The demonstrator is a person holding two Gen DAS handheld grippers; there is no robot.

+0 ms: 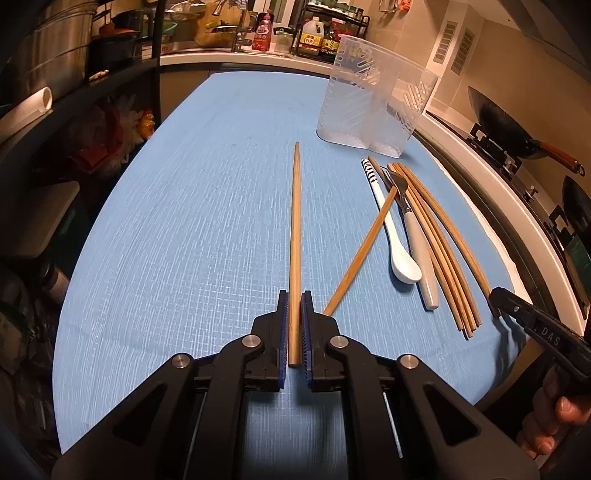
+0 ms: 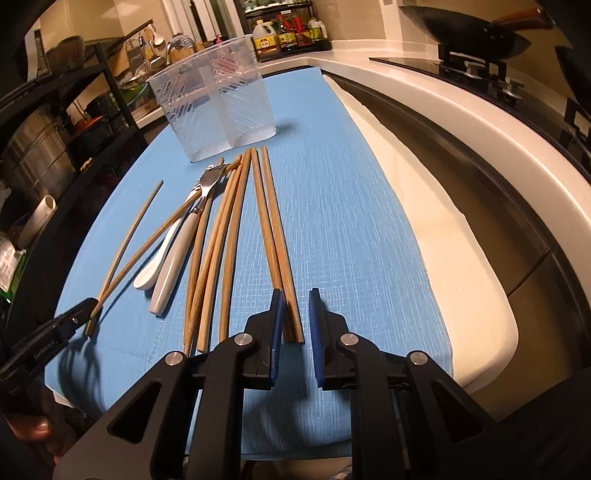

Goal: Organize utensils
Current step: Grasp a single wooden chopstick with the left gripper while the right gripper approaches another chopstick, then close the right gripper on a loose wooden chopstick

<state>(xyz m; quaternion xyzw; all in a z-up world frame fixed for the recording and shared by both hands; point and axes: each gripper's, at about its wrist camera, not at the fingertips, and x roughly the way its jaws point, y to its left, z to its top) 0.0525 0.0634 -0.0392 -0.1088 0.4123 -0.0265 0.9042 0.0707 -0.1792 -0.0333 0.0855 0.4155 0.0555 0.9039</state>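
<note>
My left gripper has its blue pads on either side of a single wooden chopstick that lies on the blue mat; the jaws look closed on it. My right gripper is open, its pads around the near ends of a pair of chopsticks, with a gap on the right side. Several more chopsticks, a fork with a white handle and a white spoon lie between the grippers. A clear plastic two-part utensil holder stands at the far end of the mat, also in the right wrist view.
A white counter edge and a stove with a wok run along the right. Dark shelves with pots stand on the left. Bottles stand at the back by the sink.
</note>
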